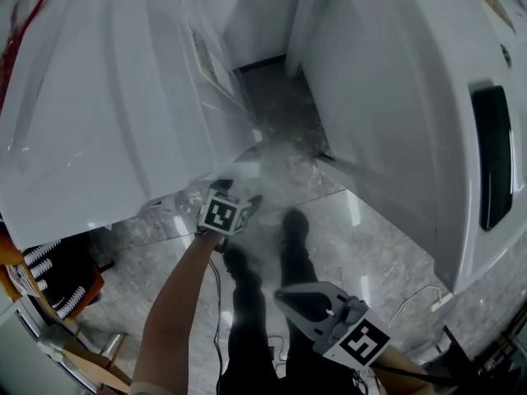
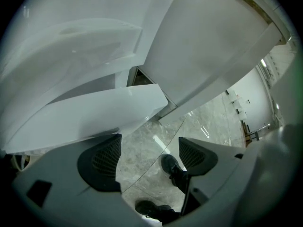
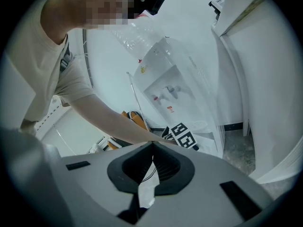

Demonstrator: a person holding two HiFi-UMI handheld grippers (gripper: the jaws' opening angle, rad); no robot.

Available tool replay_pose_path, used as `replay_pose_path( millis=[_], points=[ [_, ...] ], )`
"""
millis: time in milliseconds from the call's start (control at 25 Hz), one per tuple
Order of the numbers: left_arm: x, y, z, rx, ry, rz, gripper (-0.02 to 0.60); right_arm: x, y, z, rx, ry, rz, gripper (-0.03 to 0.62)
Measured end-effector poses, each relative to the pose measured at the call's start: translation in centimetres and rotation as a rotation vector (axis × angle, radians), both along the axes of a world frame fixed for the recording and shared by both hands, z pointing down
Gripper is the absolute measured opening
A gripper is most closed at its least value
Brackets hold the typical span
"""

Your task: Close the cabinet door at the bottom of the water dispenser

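Observation:
The white water dispenser (image 1: 99, 97) fills the left of the head view; the right gripper view shows it with its clear bottle (image 3: 142, 37) on top. Its white cabinet door (image 2: 94, 112) stands ajar at the bottom, with a dark gap (image 2: 137, 77) beside it. My left gripper (image 1: 237, 192) is low at the dispenser's foot. In its own view the left gripper (image 2: 147, 148) is open, its left pad (image 2: 102, 162) just below the door's edge and only floor between the jaws. My right gripper (image 1: 278, 296) hangs back by my legs; the right gripper (image 3: 152, 145) is shut on nothing.
A tall white unit (image 1: 412, 97) with a black handle (image 1: 494, 155) stands to the right, with a narrow marble floor strip (image 1: 288, 113) between it and the dispenser. My shoes (image 1: 292, 220) are just behind the left gripper. An orange and striped object (image 1: 49, 274) lies lower left.

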State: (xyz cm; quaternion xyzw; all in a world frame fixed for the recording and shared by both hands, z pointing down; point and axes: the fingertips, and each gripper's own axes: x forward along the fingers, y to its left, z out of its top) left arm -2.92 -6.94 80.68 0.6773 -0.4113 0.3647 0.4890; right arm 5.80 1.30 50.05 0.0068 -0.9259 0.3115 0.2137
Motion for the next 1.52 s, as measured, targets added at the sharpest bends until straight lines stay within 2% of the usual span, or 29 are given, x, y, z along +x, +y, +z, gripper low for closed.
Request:
replay_pose_path(
  millis=[320,480,1360,1520],
  points=[
    [-1.0,-1.4,0.2,0.01,-0.048,-0.028,0.35,0.1,-0.5,0.1,0.001,-0.001,0.01,0.018],
    [-0.6,-1.8,0.2,0.009,-0.013,-0.039,0.35,0.2,-0.6,0.2,-0.003,-0.001,0.022,0.018],
    [-2.5,-3.3,-0.1,0.043,-0.021,-0.077,0.35,-0.2,-0.1,0.6,-0.01,0.005,0.009,0.017],
    [-2.0,-3.7,-0.2,0.056,0.013,-0.114,0.35,-0.1,-0.3,0.6,-0.01,0.004,0.023,0.017]
  ],
)
